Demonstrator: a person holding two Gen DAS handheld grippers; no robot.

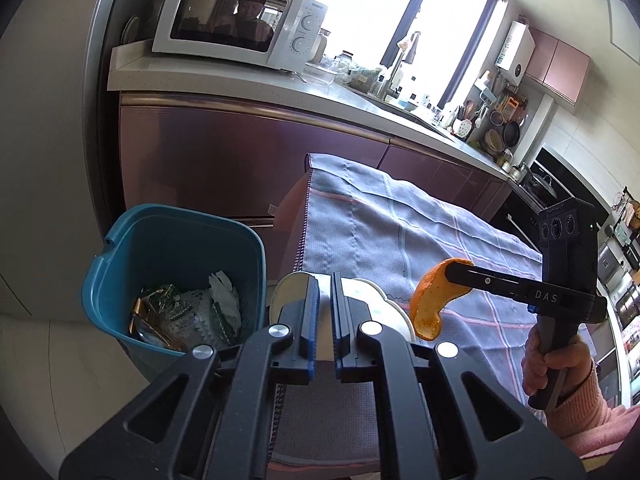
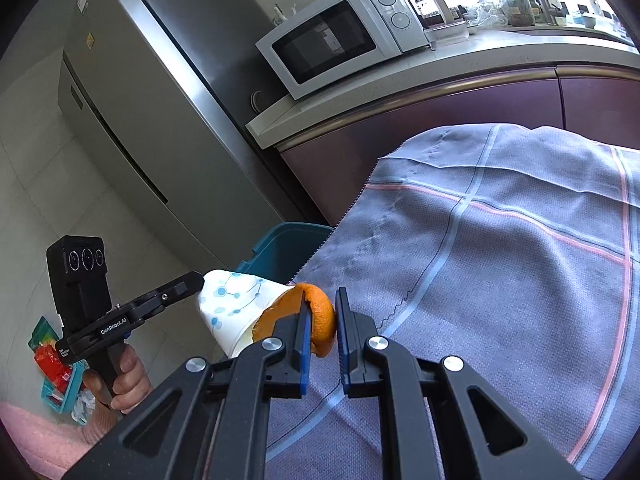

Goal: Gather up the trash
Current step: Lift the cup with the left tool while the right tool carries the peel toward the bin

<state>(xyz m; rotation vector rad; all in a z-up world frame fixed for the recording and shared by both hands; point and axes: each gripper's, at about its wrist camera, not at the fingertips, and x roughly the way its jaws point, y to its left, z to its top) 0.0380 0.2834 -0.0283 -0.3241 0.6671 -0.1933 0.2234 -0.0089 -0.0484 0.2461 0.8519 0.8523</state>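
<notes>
Microwave (image 2: 344, 40) reads "Galanz"; hand-held gripper (image 2: 200, 280) "GenRobot.AI".

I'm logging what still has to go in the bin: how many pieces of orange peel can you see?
1: the orange peel hangs pinched in the right gripper over the cloth-covered table, beside the paper cup held by the left gripper. More could be hidden inside the cup.

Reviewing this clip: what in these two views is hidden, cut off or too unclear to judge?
- Paper cup: left wrist view shows only its rim behind the left gripper, which is shut on it; contents hidden.
- Teal bin: right wrist view shows only a rim corner, behind the cloth-covered table.
- Orange peel: underside hidden; right gripper fingers cover part.
- Bin trash: wrappers not identifiable.
</notes>
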